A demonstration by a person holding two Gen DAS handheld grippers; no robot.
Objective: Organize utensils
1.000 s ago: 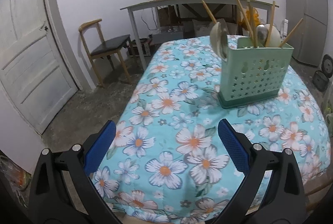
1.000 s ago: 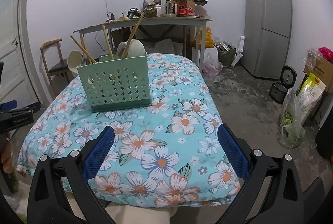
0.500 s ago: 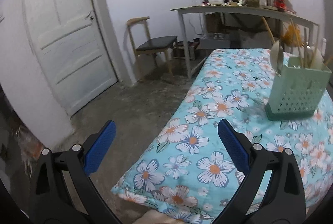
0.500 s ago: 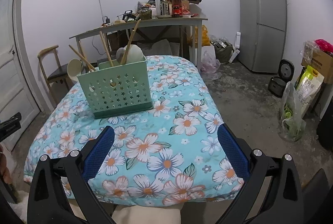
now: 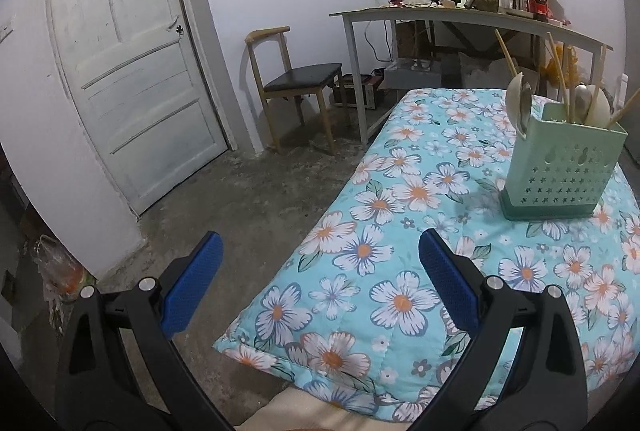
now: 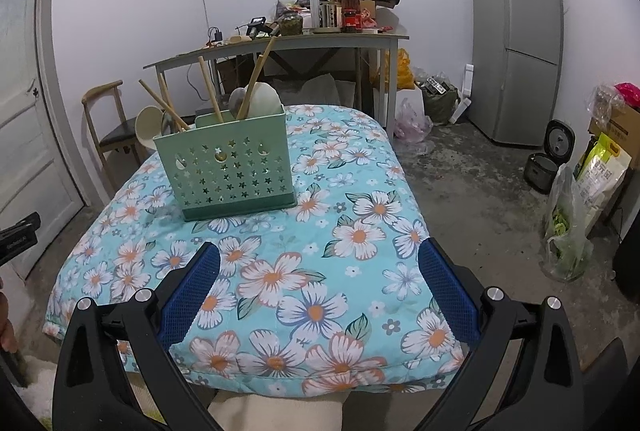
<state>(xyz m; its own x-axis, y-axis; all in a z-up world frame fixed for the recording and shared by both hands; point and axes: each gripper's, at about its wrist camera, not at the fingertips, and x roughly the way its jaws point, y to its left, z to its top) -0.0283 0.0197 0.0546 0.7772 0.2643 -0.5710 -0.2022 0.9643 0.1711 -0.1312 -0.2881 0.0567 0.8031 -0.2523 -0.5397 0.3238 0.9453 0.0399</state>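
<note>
A green holder [image 6: 230, 167] with star holes stands on the flowery cloth [image 6: 320, 271], toward the far end of the table and nearer its left edge. Wooden sticks [image 6: 208, 89] and pale spoons [image 6: 262, 101] poke out of its top (one spoon [image 6: 149, 125] leans out at the left side). The left gripper [image 5: 316, 271] hangs by the near left corner with its blue fingers wide apart, holding nothing. The right gripper [image 6: 318, 277] hangs over the near edge, wide apart too, and empty.
</note>
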